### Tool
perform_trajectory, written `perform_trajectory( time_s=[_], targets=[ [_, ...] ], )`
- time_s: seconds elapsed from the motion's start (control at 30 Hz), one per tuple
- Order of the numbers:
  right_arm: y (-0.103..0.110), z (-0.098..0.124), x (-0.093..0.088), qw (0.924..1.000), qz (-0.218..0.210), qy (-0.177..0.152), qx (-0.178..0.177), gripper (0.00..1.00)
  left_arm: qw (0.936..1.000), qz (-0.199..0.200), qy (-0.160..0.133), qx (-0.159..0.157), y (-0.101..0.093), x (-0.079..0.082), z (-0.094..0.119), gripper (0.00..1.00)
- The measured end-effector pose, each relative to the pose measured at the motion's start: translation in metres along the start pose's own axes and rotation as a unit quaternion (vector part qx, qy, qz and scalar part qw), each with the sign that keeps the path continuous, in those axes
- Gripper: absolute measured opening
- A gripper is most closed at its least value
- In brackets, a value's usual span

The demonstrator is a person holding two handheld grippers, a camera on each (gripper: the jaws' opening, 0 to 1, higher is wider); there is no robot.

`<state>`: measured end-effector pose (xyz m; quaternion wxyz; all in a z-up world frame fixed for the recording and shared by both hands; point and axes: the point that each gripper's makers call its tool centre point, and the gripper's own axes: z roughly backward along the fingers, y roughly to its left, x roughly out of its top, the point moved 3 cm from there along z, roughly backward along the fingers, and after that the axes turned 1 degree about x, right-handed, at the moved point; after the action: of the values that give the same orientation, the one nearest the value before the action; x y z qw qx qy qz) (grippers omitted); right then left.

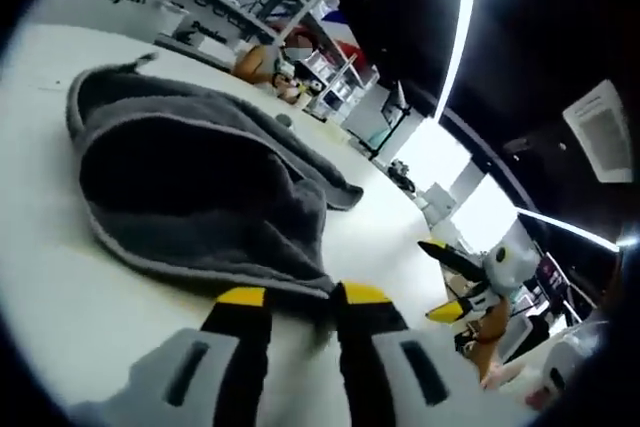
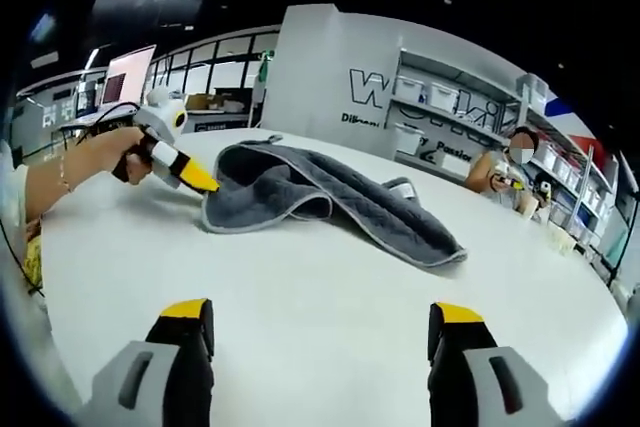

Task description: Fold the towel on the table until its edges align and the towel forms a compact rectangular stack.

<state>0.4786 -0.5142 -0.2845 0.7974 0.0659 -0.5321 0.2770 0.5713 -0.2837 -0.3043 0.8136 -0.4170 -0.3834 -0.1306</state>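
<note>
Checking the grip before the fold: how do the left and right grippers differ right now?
The left gripper has its fingers nearly together at the grey towel's edge; the right gripper has fingers spread wide over bare white table, away from the towel. Both have yellow-tipped black fingers.

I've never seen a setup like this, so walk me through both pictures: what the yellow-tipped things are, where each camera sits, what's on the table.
A person holds two hand grippers, each carrying a camera that looks along its two yellow-tipped jaws. In the left gripper view, the left gripper is closed on the edge of a grey towel lying rumpled on a white table. In the right gripper view, the right gripper hangs open above the table, holding nothing, and you see the left gripper from outside, pinching the towel's corner.
</note>
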Motion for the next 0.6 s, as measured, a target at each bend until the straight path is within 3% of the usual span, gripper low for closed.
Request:
perform_trajectory(
  time_s=[0.13,0.27,0.4,0.5,0.57,0.6],
  targets=[
    [-0.003,0.002,-0.001,1.0,-0.004,0.001,-0.005,0.92,1.0,-0.007,-0.005,0.002,-0.001,-0.002,-0.001,0.11],
    [-0.002,0.002,-0.001,1.0,-0.004,0.001,-0.005,0.91,0.9982,-0.059,0.001,0.007,-0.006,0.001,0.001,0.05],
    [-0.001,0.003,0.0,1.0,-0.004,0.0,-0.004,0.91,0.9911,-0.127,0.002,0.041,-0.01,0.004,0.007,0.04],
    [0.0,0.003,0.0,1.0,-0.004,-0.001,-0.004,0.91,0.9778,-0.198,0.0,0.068,-0.013,0.017,0.015,0.04],
    [0.0,0.003,0.0,1.0,-0.004,0.0,-0.004,0.91,0.9626,-0.258,0.003,0.082,-0.02,0.022,0.02,0.04],
    [-0.001,0.004,0.0,1.0,-0.004,0.001,-0.005,0.91,0.9519,-0.292,0.003,0.092,-0.024,0.027,0.025,0.04]
  ],
)
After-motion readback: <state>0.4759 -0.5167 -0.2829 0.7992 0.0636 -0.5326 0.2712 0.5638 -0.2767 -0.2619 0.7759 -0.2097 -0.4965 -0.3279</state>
